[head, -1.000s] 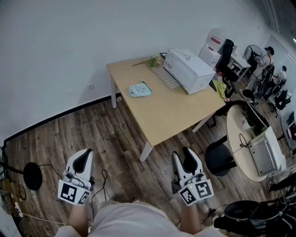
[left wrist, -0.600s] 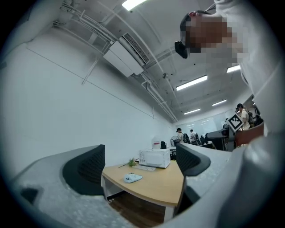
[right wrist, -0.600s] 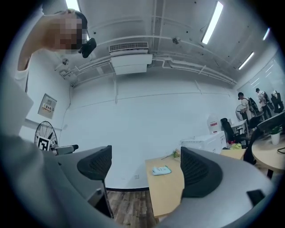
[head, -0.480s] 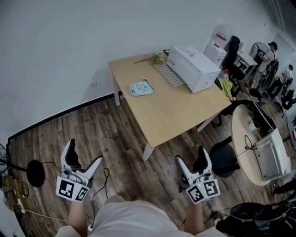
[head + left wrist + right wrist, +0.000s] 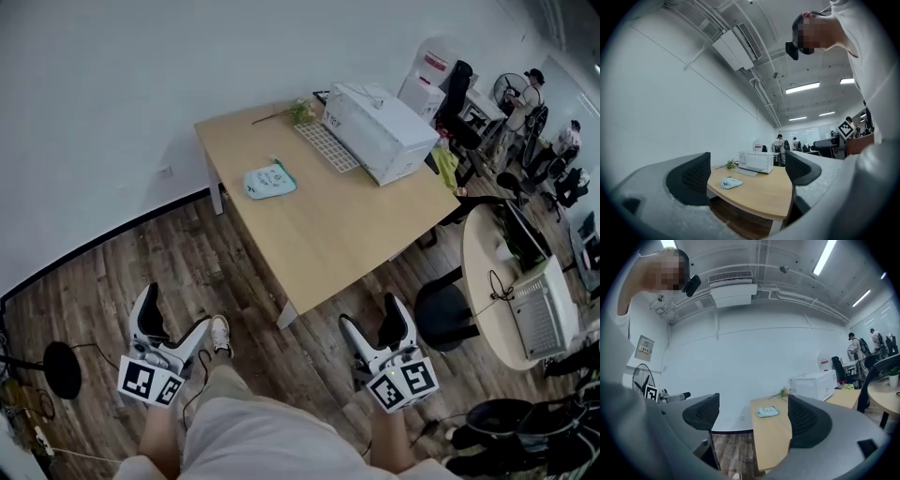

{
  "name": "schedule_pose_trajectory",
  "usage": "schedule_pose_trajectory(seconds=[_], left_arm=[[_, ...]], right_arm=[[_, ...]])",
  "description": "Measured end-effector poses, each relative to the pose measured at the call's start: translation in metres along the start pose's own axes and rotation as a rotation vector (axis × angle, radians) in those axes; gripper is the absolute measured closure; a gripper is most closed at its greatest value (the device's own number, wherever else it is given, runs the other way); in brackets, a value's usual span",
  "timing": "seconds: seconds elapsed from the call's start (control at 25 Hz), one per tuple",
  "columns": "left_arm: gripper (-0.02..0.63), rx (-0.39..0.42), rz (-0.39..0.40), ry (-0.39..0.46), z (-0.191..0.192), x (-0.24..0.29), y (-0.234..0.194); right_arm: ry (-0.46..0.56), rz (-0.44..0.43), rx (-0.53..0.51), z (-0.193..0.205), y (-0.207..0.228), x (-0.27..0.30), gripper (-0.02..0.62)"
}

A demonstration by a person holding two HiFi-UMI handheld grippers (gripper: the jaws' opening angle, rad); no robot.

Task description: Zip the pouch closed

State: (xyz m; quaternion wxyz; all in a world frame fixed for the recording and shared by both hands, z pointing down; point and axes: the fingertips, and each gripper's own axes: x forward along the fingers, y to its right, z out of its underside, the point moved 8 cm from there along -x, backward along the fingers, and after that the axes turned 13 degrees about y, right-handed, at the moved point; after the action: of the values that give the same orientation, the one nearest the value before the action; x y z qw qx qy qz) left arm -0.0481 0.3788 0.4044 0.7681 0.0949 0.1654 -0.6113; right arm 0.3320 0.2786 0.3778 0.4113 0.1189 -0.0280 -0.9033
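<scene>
A pale blue-green pouch [image 5: 270,180] lies flat on the far-left part of a light wooden table [image 5: 347,234], well ahead of both grippers. It shows small between the jaws in the left gripper view [image 5: 731,183] and the right gripper view [image 5: 768,412]. My left gripper [image 5: 174,311] hangs low over the wood floor at the left, open and empty [image 5: 747,171]. My right gripper [image 5: 371,316] is held near the table's front corner, also open and empty [image 5: 752,414]. Both pairs of jaws have just been opening, and nothing is between them.
A white box-shaped appliance [image 5: 380,131], a white gridded mat [image 5: 323,145] and a flower stem [image 5: 286,114] sit at the table's far end. A round table with a laptop [image 5: 525,300] and a black chair [image 5: 441,314] stand right. A black round stand base [image 5: 63,368] is left.
Both grippers went from shut to wide open. The person has stepped toward the table, a shoe now showing on the floor, and both grippers have shifted forward and lower.
</scene>
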Motion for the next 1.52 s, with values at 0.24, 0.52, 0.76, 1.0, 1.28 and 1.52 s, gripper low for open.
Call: schedule_pose_trajectory(seconds=[0.24,0.52,0.76,1.0,1.28,1.52], left_arm=[[0.115,-0.059,0.102,-0.035,0.065,0.106,-0.096],[0.115,-0.129,0.224,-0.065,0.095,0.232,-0.231],[0.117,-0.185,0.31,-0.064,0.122,0.306,-0.278],[0.117,-0.253,0.403,-0.107,0.149,0.344,-0.278],[0.118,-0.27,0.456,-0.179,0.193,0.394,-0.274],[0.118,-0.279,0.513,-0.219,0.234,0.445,-0.259]], right_arm=[[-0.056,0.121,0.012,0.045,0.024,0.106,0.158],[-0.081,0.135,-0.042,0.044,0.011,0.287,0.16],[-0.138,0.169,-0.054,0.055,0.008,0.353,0.176],[-0.164,0.194,-0.069,0.062,0.02,0.386,0.189],[-0.151,0.2,-0.035,0.08,0.054,0.411,0.196],[-0.177,0.14,0.003,0.1,0.086,0.432,0.292]])
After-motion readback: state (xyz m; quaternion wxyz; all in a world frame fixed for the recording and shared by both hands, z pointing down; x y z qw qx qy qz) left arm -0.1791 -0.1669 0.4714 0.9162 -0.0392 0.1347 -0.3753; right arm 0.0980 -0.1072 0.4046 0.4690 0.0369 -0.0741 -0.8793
